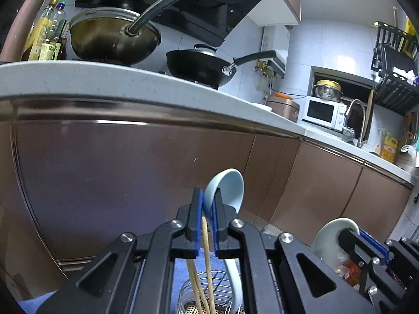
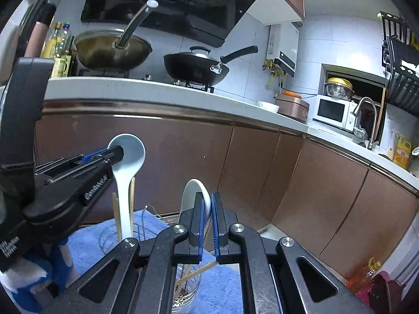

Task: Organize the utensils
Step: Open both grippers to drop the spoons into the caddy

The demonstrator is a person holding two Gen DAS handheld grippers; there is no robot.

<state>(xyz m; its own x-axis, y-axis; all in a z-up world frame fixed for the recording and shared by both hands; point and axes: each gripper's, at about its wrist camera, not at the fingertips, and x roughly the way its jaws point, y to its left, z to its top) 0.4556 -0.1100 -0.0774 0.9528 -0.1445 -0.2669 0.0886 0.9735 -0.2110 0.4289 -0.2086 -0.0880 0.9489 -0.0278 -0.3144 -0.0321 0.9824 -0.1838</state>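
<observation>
My left gripper [image 1: 208,204] is shut on the bowl of a pale blue ceramic spoon [image 1: 230,185], whose handle hangs down into a wire utensil holder [image 1: 207,295] with wooden chopsticks [image 1: 207,256] in it. From the right wrist view the same spoon [image 2: 128,162] and left gripper [image 2: 115,153] show at left above that holder [image 2: 110,233]. My right gripper [image 2: 207,209] is shut on a white ceramic spoon [image 2: 192,196] above a second wire holder [image 2: 187,290] with chopsticks [image 2: 196,272]. The right gripper also shows in the left wrist view [image 1: 351,235].
Both holders stand on a blue cloth [image 2: 222,282]. Brown cabinet doors [image 1: 131,178] and a white countertop [image 1: 104,81] rise behind, with two woks [image 1: 199,65], oil bottles [image 1: 49,31], a microwave [image 1: 323,112] and a faucet [image 1: 356,120].
</observation>
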